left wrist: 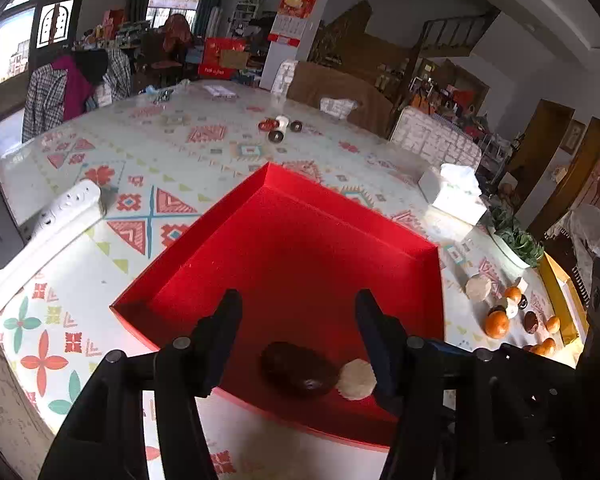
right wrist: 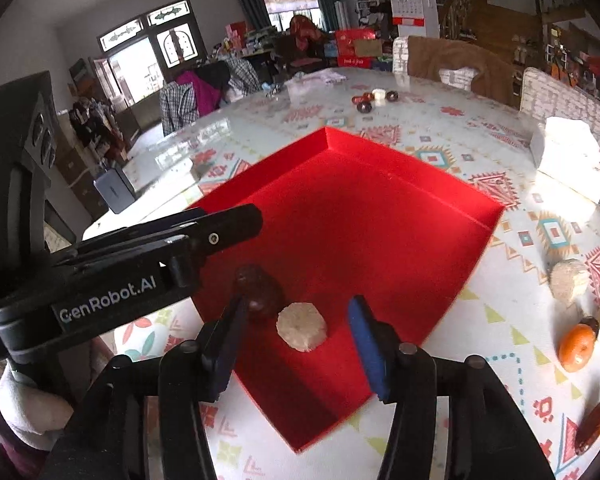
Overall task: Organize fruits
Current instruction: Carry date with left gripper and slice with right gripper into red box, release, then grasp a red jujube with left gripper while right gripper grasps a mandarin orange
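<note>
Left wrist view has the left gripper (left wrist: 298, 300) hanging over a shallow red box (left wrist: 292, 256) that fills the middle of the frame, jaws spread wide with nothing between them. Down near the bottom center, on the box floor, there's a dark brown fruit (left wrist: 298, 368) and a pale round peeled-looking fruit (left wrist: 356, 380) touching it on its right side. Over at the right edge, outside the box on the patterned tablecloth (left wrist: 188, 148), sits a loose bunch of fruit: an orange (left wrist: 497, 323), another pale round one (left wrist: 478, 287), plus a few smaller orange and dark pieces I can't really identify. A white power strip (left wrist: 66, 210) runs along the left side, and a white tissue box (left wrist: 456, 194) sits at upper right.

Right wrist view shows the right gripper (right wrist: 298, 312) also over the red box (right wrist: 380, 208), jaws apart too, and the pale fruit (right wrist: 302, 326) sits right between the two blue-padded fingers, not gripped. The dark fruit (right wrist: 258, 290) is just up and left of it, partly behind the left-hand finger. The left gripper's black body (right wrist: 112, 280), with GenRobot.AI lettering, pokes in from the left edge. An orange (right wrist: 577, 346) and another pale fruit (right wrist: 569, 282) lie on the cloth at the right edge, well apart from the box.
</note>
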Motion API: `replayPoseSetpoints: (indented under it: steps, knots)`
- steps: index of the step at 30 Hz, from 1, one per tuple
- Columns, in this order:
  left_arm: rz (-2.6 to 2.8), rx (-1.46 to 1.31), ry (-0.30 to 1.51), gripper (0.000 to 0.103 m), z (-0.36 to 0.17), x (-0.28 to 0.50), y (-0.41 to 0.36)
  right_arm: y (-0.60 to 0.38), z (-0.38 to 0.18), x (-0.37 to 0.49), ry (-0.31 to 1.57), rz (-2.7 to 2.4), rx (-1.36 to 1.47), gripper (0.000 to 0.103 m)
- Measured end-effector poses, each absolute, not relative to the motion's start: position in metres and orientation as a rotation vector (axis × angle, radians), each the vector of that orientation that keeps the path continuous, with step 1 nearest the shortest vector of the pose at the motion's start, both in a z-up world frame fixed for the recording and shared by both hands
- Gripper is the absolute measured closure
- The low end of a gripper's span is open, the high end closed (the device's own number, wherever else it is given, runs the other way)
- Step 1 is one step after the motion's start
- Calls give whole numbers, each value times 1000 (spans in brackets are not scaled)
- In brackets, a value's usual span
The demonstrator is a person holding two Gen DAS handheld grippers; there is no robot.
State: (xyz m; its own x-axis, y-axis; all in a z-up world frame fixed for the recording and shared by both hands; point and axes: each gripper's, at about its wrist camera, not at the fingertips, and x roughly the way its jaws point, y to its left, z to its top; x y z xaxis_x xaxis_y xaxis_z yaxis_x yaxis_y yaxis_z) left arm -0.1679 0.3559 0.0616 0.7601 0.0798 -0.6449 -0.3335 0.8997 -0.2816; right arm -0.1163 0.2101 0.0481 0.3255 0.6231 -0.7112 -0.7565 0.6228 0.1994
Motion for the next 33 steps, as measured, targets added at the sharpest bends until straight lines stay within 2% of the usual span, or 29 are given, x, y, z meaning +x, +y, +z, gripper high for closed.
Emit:
replayPoseSetpoints:
  steps: [5, 18, 27, 33]
  knots:
    - [227, -364, 643, 36, 78, -171, 337, 187, 60, -119, 811, 894, -147, 46]
    - [94, -247, 645, 34, 101, -162, 252, 49, 76, -106, 757, 696, -53, 46]
    - [-99, -170, 729, 34, 83, -132, 164, -109, 60, -70, 782, 369, 38, 46]
    - [-238, -118, 790, 34, 65, -111, 104, -165, 45, -47, 820, 283, 139, 46]
